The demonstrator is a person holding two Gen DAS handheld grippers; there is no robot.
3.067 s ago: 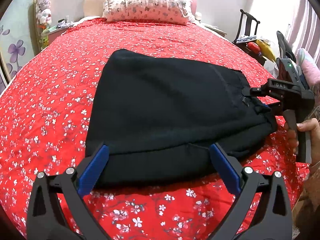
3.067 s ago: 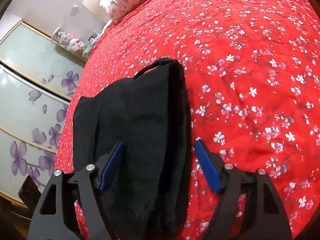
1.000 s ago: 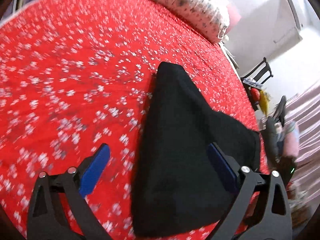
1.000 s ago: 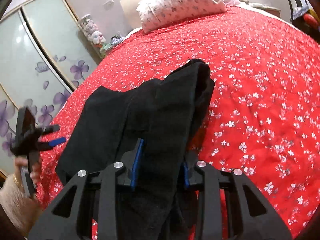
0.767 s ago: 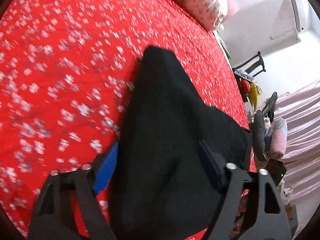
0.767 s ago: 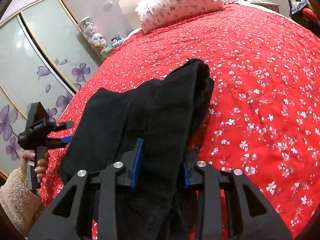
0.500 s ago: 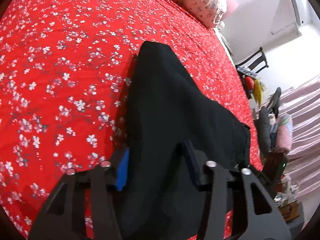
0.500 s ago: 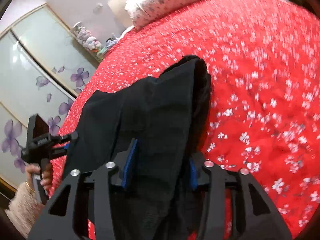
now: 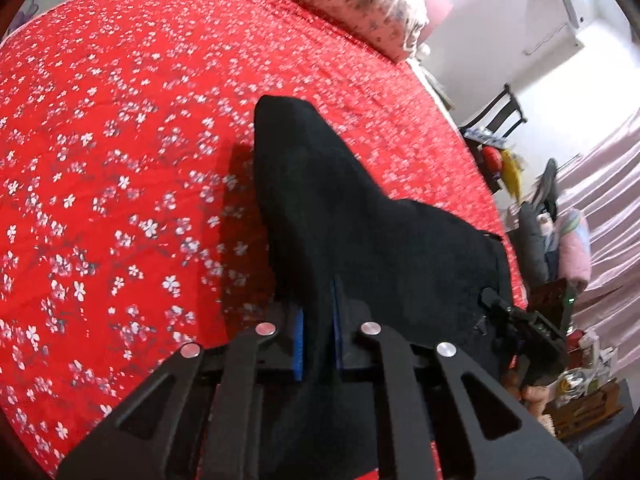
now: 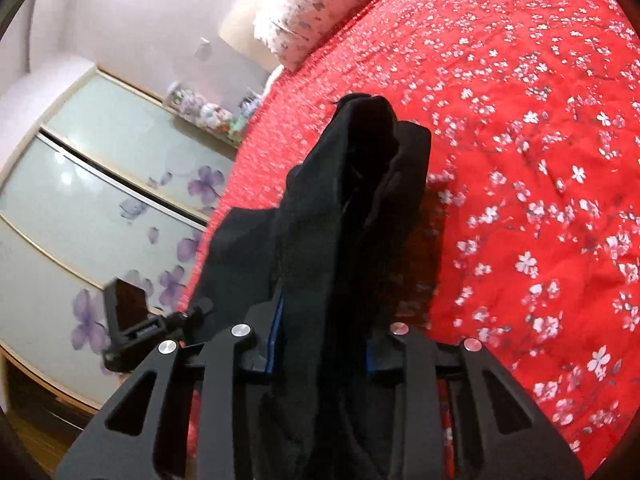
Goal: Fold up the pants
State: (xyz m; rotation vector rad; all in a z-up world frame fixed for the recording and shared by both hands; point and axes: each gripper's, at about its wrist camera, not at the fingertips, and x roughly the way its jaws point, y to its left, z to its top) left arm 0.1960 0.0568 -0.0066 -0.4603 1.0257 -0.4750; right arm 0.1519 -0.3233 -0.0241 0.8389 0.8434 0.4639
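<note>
The black pants [image 9: 340, 208] lie folded on the red flowered bedspread [image 9: 120, 160]. My left gripper [image 9: 317, 336] is shut on their near left edge, its blue pads pinching the cloth. In the right wrist view the pants [image 10: 360, 184] rise in a thick bunched ridge between the pads of my right gripper [image 10: 322, 344]. Its jaws are closing and press on that bundle. The right gripper also shows in the left wrist view [image 9: 532, 328], at the pants' right end, with a hand under it. The left gripper appears in the right wrist view [image 10: 136, 332], at the pants' left end.
A flowered pillow [image 9: 352, 4] lies at the head of the bed. Sliding wardrobe doors [image 10: 100, 200] with purple flowers stand along the bed's left side. A dark chair [image 9: 500, 116] and piled clutter [image 9: 560, 232] stand to the right.
My left gripper went from wide open beside the pants to shut on their edge. The right gripper rolled and kept hold of the bunched cloth, which now stands higher.
</note>
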